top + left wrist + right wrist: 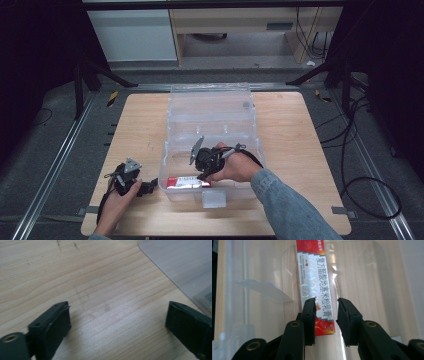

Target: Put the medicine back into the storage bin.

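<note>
The right gripper (325,317) reaches into a clear plastic bin (172,150), jaws apart around a red-and-white carton (315,287) lying flat just beyond, not pinching it. The left gripper (117,325), wide open and empty, rests beside the bin, perhaps to steady it.

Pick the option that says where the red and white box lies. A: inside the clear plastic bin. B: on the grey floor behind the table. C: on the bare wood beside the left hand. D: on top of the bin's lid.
A: the red and white box lies on the bottom of the clear plastic bin, near its front wall.

red-and-white ointment carton (317,287), flat (lengthwise) in clear bin (210,100)
</note>
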The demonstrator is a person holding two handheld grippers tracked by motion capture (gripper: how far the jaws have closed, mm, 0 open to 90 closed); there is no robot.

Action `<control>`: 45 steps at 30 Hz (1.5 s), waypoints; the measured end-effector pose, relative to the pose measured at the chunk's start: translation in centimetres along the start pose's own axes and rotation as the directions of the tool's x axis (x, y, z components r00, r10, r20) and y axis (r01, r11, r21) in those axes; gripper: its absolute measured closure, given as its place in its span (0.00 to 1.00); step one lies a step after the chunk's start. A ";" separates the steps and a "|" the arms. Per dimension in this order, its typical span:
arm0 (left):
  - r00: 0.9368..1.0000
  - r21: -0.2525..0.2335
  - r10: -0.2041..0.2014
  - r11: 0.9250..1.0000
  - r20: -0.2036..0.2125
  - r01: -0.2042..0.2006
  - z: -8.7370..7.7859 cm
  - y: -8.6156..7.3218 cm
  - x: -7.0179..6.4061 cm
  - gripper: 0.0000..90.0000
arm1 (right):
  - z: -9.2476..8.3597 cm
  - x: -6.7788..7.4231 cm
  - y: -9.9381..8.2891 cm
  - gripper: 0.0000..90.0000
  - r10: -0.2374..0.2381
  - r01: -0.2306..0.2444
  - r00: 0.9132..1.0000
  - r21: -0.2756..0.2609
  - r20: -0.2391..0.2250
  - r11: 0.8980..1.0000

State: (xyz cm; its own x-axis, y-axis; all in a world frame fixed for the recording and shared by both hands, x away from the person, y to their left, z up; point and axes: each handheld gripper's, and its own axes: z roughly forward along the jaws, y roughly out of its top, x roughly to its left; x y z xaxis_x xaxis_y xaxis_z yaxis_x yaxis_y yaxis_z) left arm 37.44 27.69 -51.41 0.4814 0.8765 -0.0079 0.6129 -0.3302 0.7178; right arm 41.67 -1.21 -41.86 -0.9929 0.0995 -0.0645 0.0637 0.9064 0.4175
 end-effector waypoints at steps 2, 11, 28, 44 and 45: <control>1.000 -0.016 -0.008 1.000 0.007 0.008 -0.6 0.1 -0.1 0.09 | -0.9 0.1 -0.2 0.79 0.013 -0.013 1.000 -0.019 0.019 1.000; 0.997 -0.094 0.068 0.993 0.027 -0.066 -4.0 2.4 -1.3 0.12 | -5.6 0.3 -2.3 0.73 0.091 -0.081 0.992 -0.118 0.084 0.990; 0.978 -0.169 0.175 0.973 0.111 -0.155 -10.7 6.3 -3.3 0.28 | -13.2 -1.6 -7.3 0.55 0.244 -0.205 0.949 -0.195 0.199 0.959; 0.933 -0.156 0.298 0.950 0.202 -0.270 -10.1 7.3 -7.4 0.35 | -15.1 -5.5 -8.6 0.62 0.293 -0.264 0.918 -0.142 0.268 0.954; 0.930 -0.154 0.304 0.949 0.205 -0.276 -10.0 7.3 -7.5 0.36 | -15.1 -5.6 -8.6 0.65 0.291 -0.263 0.918 -0.138 0.268 0.955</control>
State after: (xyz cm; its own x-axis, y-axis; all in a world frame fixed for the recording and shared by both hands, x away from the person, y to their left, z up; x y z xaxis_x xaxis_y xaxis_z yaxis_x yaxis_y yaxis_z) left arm 31.98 22.19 -39.15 0.7625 0.6434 0.0683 0.3523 -0.5014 0.7902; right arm 45.12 -15.75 -31.37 -0.8664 0.4655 -0.1806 0.3077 0.7827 0.5410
